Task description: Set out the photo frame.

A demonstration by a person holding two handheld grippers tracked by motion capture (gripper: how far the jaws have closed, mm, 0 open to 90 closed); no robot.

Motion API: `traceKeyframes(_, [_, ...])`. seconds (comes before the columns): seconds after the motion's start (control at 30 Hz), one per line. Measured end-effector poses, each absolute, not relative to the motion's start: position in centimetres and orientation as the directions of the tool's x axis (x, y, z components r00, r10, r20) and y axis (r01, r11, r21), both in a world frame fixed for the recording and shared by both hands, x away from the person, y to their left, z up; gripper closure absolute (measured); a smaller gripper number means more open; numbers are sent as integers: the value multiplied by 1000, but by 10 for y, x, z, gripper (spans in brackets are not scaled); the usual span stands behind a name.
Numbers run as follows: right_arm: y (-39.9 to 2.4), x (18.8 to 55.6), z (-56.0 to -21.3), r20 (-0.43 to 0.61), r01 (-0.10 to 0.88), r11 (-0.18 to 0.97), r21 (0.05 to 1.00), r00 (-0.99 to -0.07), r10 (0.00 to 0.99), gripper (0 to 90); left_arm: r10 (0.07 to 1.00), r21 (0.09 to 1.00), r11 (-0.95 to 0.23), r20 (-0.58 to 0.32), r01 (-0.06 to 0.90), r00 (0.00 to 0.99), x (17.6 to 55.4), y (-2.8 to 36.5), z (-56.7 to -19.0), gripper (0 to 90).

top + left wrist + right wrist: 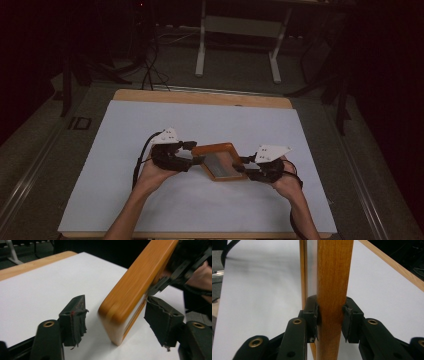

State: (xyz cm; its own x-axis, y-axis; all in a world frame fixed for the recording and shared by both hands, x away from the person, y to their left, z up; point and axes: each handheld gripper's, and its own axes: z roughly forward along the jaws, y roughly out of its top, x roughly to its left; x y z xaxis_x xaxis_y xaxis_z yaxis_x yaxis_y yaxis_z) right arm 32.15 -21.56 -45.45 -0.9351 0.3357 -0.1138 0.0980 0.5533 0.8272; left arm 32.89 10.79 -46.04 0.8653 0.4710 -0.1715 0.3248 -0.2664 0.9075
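Note:
A wooden frame with a grey panel hangs tilted over the middle of the table, one corner down near the white sheet. My right gripper is shut on its right edge. In the right gripper view both pads press on the frame's wooden rail. My left gripper sits at the frame's left corner. In the left gripper view its jaws stand wide, with the frame's corner between them; the left pad is clear of the wood. The right gripper shows farther off on the frame.
A white sheet covers the wooden table. Beyond the table's far edge stand a white-legged desk frame and dark cables on the floor. The room around is dark.

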Motion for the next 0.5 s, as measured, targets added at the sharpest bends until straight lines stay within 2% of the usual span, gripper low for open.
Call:
traceKeyframes(0.17, [-222,322,-457,-116,106,564,819,-932,343,683,446,887,-330,-155,323,881,332,91,-476,401])
traceKeyframes(0.33, [-226,324,-459,-103,122,561,819,-930,352,681,415,859,-405,-134,314,900,333,72,-489,500])
traceKeyframes(0.5, [-229,325,-461,-100,127,565,816,-930,353,680,415,860,-396,-144,320,898,334,68,-493,557])
